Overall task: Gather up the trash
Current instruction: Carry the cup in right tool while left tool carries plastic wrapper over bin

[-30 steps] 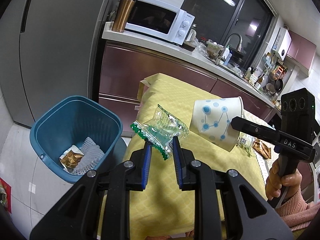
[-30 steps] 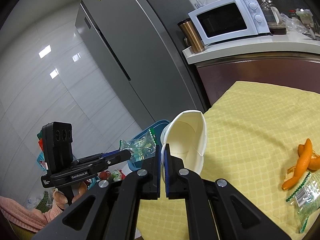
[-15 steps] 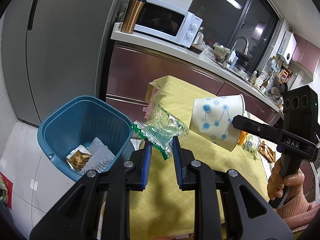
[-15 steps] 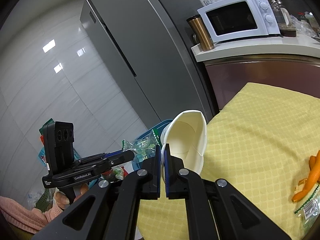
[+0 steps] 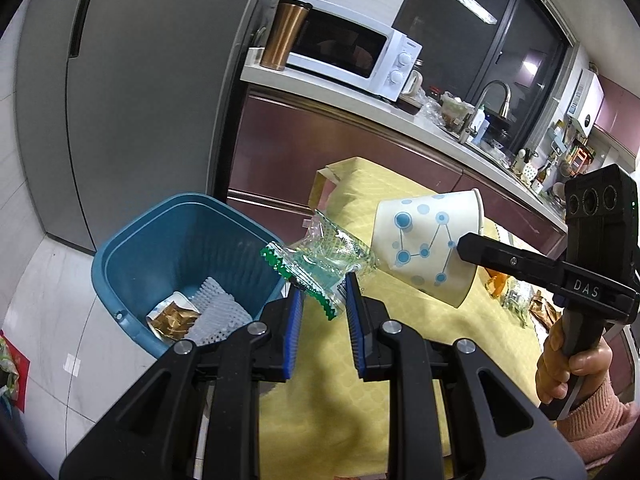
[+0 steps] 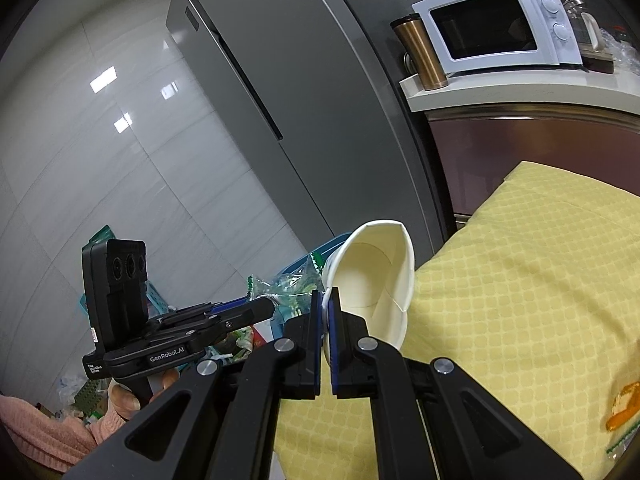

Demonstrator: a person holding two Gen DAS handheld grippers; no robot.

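Observation:
My left gripper (image 5: pixel 322 289) is shut on a crumpled clear plastic wrapper with a green edge (image 5: pixel 320 262), held in the air just right of the blue bin (image 5: pixel 152 248). The bin stands on the floor at the table's left end and holds a foil packet and white foam netting. My right gripper (image 6: pixel 325 298) is shut on the rim of a white paper cup with blue dots (image 5: pixel 428 246), tipped on its side above the yellow tablecloth (image 6: pixel 520 264). The cup's empty inside (image 6: pixel 368 276) faces the right wrist camera. The wrapper (image 6: pixel 288 286) shows left of the cup.
A grey fridge (image 5: pixel 132 80) stands behind the bin. The counter (image 5: pixel 360 96) carries a white microwave (image 5: pixel 352 56) and a copper tumbler (image 5: pixel 285 34). Orange peel (image 6: pixel 624 408) and more wrappers (image 5: pixel 516 298) lie on the table's right side. A hand in a pink sleeve (image 5: pixel 576 368) grips the right tool.
Both grippers have drifted left toward the bin with their loads. The bin now sits closer under the wrapper. Neither grip has changed.

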